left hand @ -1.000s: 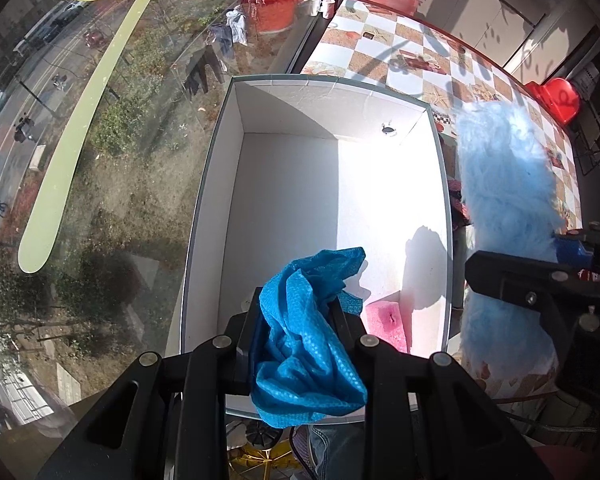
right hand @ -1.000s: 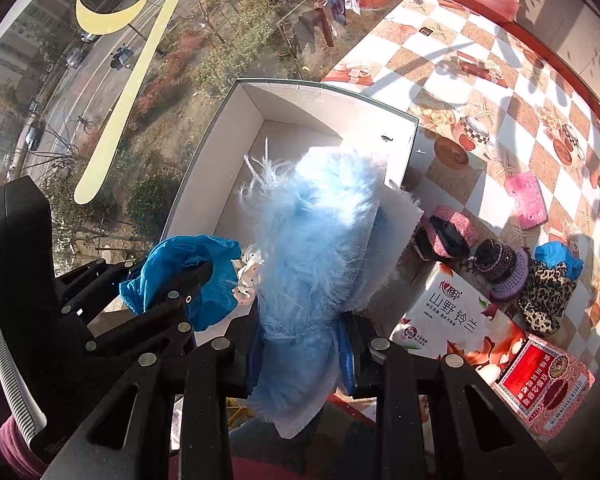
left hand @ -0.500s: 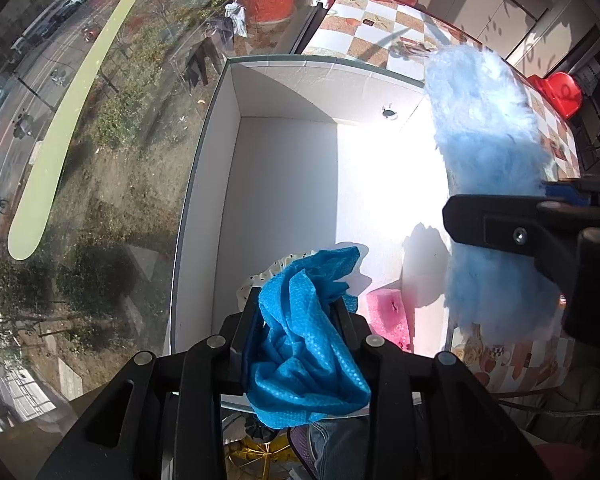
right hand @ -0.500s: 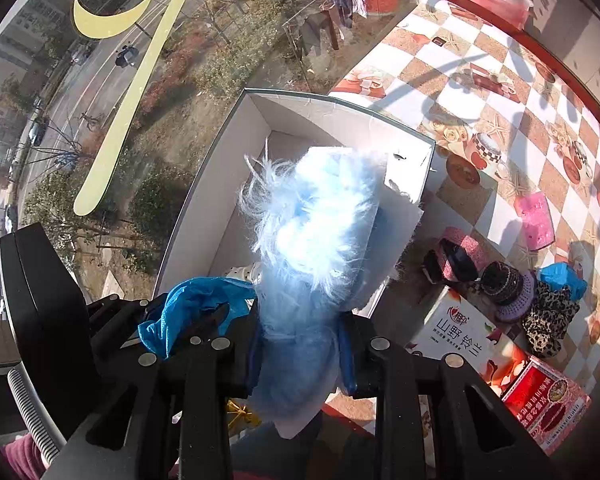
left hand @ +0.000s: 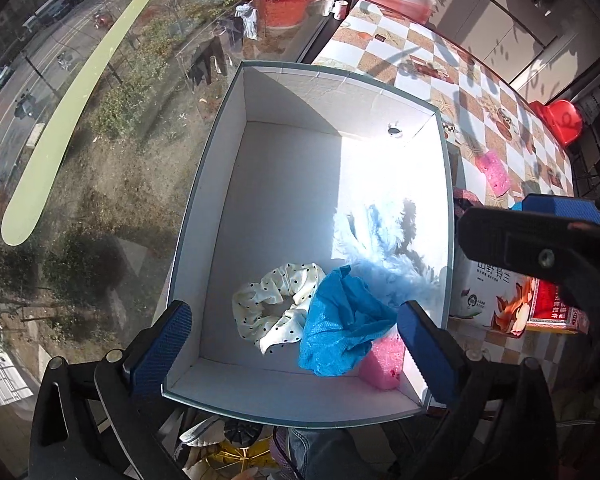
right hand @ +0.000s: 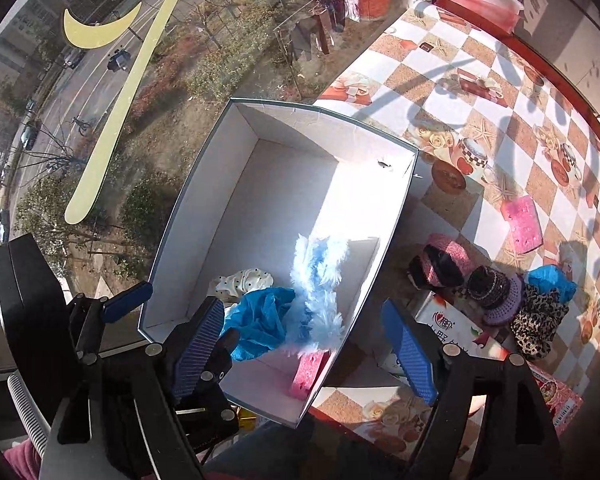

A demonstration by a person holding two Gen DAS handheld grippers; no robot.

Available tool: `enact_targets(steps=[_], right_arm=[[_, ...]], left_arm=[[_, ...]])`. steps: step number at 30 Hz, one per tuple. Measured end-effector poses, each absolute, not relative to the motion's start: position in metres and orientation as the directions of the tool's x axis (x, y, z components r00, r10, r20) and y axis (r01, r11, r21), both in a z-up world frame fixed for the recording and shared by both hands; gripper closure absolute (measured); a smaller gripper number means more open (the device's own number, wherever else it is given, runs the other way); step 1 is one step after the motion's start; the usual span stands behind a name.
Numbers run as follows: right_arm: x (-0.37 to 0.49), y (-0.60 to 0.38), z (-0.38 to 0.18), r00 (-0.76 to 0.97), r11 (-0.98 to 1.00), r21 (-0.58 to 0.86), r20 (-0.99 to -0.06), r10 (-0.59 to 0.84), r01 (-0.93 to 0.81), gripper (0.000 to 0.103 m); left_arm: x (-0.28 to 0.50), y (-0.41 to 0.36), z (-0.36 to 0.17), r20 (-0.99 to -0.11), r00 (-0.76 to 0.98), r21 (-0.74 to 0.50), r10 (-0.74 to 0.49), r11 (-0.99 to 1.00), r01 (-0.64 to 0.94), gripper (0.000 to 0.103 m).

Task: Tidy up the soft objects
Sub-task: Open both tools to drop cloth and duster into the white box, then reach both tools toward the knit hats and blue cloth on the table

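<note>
Change: a second ago each gripper clamped a soft item above the box; now both items lie inside it and both grippers are empty.
Left gripper (left hand: 296, 336): fingers spread wide, holding nothing, poised over the near end of the box.
Right gripper (right hand: 310, 354): fingers also apart and empty, above the box's near right corner.
Box (left hand: 204, 184): white, open-topped, at the table edge by the window; the far half of its floor is bare.
Blue cloth (left hand: 340, 328): dropped from the left gripper, crumpled at the near end, partly over the pink sponge (left hand: 382, 364).
Fluffy piece (right hand: 320, 288): pale blue, let go by the right gripper, lying along the right wall, touching the blue cloth.
Scrunchie (left hand: 272, 308): cream with dots, just left of the cloth, on the box floor.
Left outside: on the table (right hand: 440, 92) to the right of the box sit another pink sponge (right hand: 522, 222), a pink-and-black hair tie (right hand: 440, 266), a purple one (right hand: 496, 292), a leopard one (right hand: 540, 324) and a small blue piece (right hand: 552, 280).
Meaning: two more items are stowed; by my reading the job is roughly half done, and the grippers are free to fetch from that group.
</note>
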State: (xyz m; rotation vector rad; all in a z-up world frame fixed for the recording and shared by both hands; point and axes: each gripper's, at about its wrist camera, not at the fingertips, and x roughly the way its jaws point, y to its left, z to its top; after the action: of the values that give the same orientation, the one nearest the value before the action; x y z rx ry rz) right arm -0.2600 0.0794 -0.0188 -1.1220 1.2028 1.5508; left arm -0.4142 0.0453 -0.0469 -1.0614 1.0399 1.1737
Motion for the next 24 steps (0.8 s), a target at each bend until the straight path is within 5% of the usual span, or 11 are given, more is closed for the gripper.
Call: enact_targets(steps=[4, 15, 24], right_arm=[[-0.252, 0.080, -0.018, -0.254, -0.140, 0.239, -0.962, 0.100, -0.961, 0.000], [-0.202, 0.084, -0.017, -0.287, -0.006, 0.287, -0.955, 0.075, -0.958, 0.000], [-0.082, 0.080, 0.005, -0.263, 0.194, 0.283, -0.957, 0.124, -0.939, 0.000]], left_arm=[[-0.415, 0.051, -0.046, -0.969, 0.131, -0.124, 0.211, 0.046, -0.991, 0.000], [-0.394, 0.062, -0.030, -0.963, 0.169, -0.152, 0.212, 0.094, -0.984, 0.000], [-0.331, 0.074, -0.019, -0.960, 0.197, -0.144, 0.197, 0.255, -0.956, 0.000]])
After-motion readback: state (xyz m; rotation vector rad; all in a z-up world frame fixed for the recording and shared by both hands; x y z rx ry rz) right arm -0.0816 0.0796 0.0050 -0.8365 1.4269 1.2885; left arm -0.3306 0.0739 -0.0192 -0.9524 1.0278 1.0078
